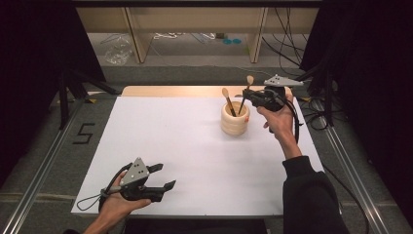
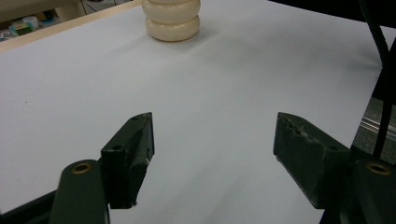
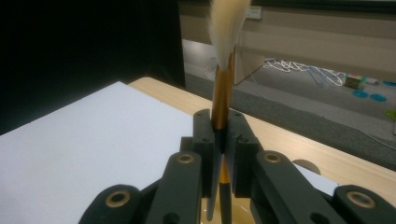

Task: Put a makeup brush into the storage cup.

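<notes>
High view: right tongs (image 1: 247, 96), upper right of frame, clamped on a brush (image 1: 245, 95) whose lower end stands in the holder (image 1: 234, 119), apparently to lift or seat it upright. Brush: dark lower handle, golden-brown upper shaft, pale bristle tip upward. A second brush (image 1: 228, 101) leans inside the cream, ribbed holder on the white desk (image 1: 195, 146). Left tongs (image 1: 163, 176), lower left, open, empty, seemingly in reserve.
</notes>
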`<state>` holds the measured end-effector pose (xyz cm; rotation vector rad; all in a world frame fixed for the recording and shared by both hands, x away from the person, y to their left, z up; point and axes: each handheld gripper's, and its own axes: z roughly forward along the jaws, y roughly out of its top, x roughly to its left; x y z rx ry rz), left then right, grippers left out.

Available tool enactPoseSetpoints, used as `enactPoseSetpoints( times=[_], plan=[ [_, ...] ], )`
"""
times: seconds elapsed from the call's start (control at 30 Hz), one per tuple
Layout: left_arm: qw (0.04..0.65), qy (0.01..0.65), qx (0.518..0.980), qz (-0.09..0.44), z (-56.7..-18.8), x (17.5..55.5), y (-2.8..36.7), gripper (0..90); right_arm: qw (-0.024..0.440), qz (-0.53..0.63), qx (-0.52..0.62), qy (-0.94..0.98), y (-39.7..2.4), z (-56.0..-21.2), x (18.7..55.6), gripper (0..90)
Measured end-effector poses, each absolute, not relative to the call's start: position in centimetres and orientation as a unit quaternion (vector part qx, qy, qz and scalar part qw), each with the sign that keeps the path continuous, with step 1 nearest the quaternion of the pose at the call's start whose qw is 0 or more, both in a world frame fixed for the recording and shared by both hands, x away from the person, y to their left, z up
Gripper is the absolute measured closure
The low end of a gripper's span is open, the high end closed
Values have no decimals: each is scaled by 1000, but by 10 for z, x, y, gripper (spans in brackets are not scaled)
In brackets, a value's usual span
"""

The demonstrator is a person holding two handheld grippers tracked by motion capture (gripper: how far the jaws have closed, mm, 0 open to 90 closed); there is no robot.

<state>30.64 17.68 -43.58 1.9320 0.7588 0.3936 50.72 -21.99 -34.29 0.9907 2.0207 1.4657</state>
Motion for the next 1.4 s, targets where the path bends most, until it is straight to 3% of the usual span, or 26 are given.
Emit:
enactPoseSetpoints(
  times=[0.87, 1.4],
  plan=[
    [492, 300, 800, 168, -435, 307, 177, 288, 226, 509, 370, 744, -211, -367, 529, 845],
    [490, 305, 798, 170, -435, 308, 178, 227, 218, 490, 383, 752, -209, -386, 535, 842]
  ],
)
